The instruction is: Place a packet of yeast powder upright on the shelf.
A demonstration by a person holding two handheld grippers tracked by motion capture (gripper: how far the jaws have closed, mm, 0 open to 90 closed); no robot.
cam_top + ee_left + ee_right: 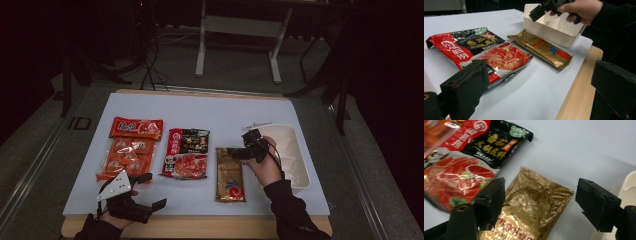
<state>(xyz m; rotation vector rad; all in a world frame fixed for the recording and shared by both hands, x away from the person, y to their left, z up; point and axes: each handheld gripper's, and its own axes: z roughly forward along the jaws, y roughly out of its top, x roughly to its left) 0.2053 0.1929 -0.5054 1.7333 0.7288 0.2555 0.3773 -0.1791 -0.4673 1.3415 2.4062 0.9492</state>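
The right gripper (235,151), jaws apart and empty, hovers over the top of the crinkled gold foil pouch (230,174), lying flat beside the smooth white plastic tray (299,175). Three glossy packets altogether, one tray. The left gripper (150,191) rests wide open.

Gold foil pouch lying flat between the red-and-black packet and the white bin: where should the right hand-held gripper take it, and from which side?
Probably at the far short edge of the gold foil pouch, coming from above. It lies flat on the table, so only a thin rim offers purchase, and that end is the one beneath the open right hand-held gripper.
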